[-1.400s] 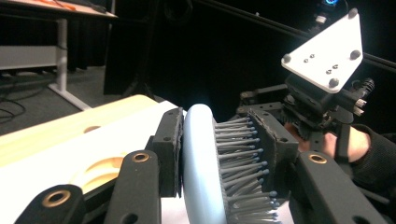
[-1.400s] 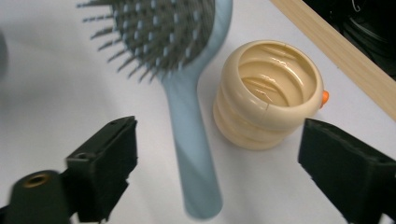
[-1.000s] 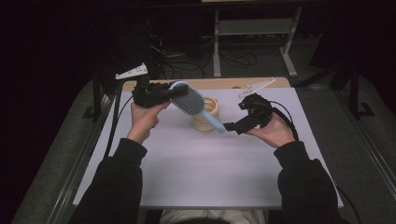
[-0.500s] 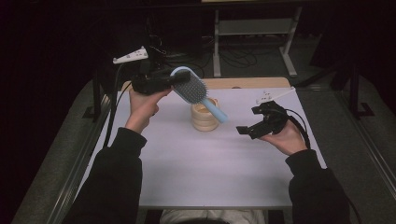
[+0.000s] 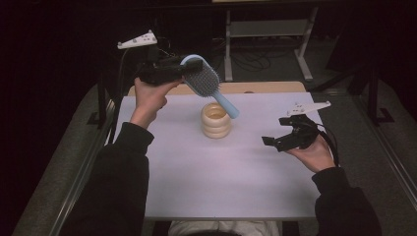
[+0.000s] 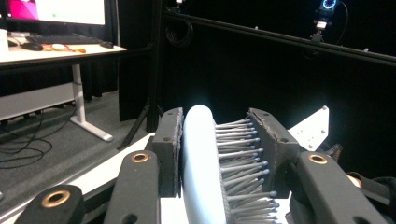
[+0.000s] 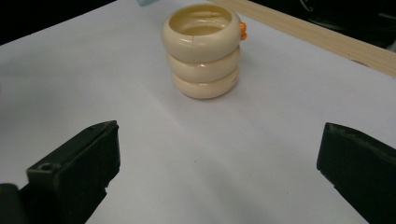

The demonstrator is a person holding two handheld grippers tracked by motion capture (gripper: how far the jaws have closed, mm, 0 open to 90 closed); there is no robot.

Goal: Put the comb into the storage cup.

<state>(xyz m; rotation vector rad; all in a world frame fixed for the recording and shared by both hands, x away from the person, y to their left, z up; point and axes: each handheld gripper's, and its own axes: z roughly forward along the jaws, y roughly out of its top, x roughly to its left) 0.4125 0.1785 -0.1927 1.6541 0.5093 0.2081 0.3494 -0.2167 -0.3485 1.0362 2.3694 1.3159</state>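
Hairbrush [image 5: 202, 81]: pale blue paddle brush, raised above the surface, head clamped, handle slanting down toward the holder, tip just above its rim.
Left tongs [image 5: 189, 66]: clamped on brush head, one pad on the back, the other against bristle tips [image 6: 243, 158].
Slip risk: springy bristles under one pad, so brush could twist or drop.
Ringed cream holder [image 5: 216, 120]: upright mid-surface [image 5: 196, 182]; could tip if struck by swinging handle.
Right tongs [image 5: 275, 142]: spread wide, empty, well apart from holder, too far away to steady it.
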